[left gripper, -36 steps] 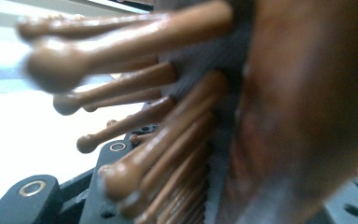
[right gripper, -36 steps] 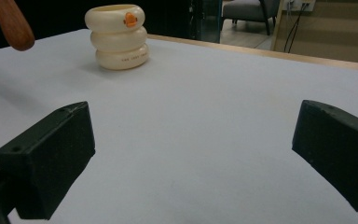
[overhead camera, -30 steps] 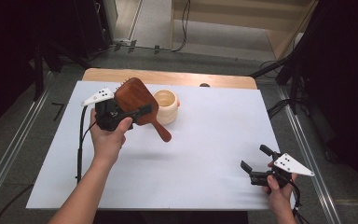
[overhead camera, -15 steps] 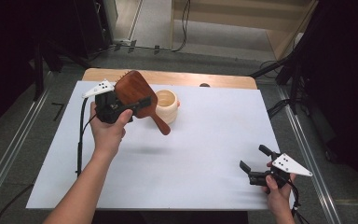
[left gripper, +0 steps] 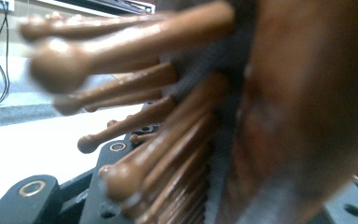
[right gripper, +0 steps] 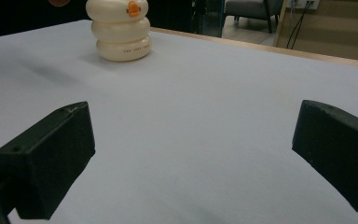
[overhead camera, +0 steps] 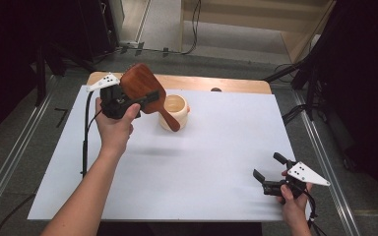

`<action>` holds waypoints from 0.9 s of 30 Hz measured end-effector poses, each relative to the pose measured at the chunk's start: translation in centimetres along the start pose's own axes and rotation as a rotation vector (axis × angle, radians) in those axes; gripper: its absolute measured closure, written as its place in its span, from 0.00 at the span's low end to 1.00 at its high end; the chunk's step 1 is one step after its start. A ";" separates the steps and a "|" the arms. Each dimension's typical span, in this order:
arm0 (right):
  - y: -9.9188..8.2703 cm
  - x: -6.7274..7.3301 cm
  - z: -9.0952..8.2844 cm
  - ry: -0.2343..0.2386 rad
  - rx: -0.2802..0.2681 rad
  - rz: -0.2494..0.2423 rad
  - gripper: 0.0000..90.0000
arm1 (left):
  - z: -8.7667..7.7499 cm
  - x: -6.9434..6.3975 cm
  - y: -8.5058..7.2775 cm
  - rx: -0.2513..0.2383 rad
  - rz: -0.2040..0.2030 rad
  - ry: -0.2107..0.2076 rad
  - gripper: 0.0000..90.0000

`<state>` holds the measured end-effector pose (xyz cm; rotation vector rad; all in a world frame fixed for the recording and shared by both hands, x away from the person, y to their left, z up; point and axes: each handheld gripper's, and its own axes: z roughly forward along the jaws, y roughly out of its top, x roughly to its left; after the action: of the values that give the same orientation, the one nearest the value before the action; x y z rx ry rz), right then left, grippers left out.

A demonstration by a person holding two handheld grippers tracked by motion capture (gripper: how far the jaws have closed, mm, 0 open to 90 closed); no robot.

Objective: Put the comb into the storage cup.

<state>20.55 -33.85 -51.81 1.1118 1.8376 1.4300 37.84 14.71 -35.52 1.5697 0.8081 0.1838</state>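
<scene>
My left gripper (overhead camera: 145,100) is shut on a brown wooden hairbrush (overhead camera: 139,85), held in the air at the back left of the table. Its handle slants down toward a cream ribbed cup (overhead camera: 174,111). In the left gripper view the brush's wooden pins (left gripper: 135,121) and dark back (left gripper: 303,102) press close to the camera. My right gripper (overhead camera: 270,172) rests near the table's front right corner, jaws wide open with nothing between them. The right gripper view looks across the bare sheet to the cream cup (right gripper: 119,29) far off.
A white sheet (overhead camera: 211,157) covers most of the wooden table (overhead camera: 236,86). A black cable (overhead camera: 85,132) trails from the left gripper down the table's left side. Metal rails run along both sides of the table.
The left hand has carried the hairbrush a little up and toward the far left, away from the cup. The right gripper has stayed where it was.
</scene>
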 end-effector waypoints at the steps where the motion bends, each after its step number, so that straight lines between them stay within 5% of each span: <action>1: 0.0 0.0 0.0 0.000 0.000 0.000 0.00 | 0.0 0.1 0.1 -0.001 0.003 0.001 0.61; 27: 0.0 0.0 0.0 -0.001 0.003 0.000 0.00 | 1.5 1.7 1.9 -0.062 0.001 0.050 0.61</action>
<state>20.54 -33.85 -51.82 1.1141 1.8393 1.4270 40.68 14.59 -34.59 1.5123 0.8333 0.2469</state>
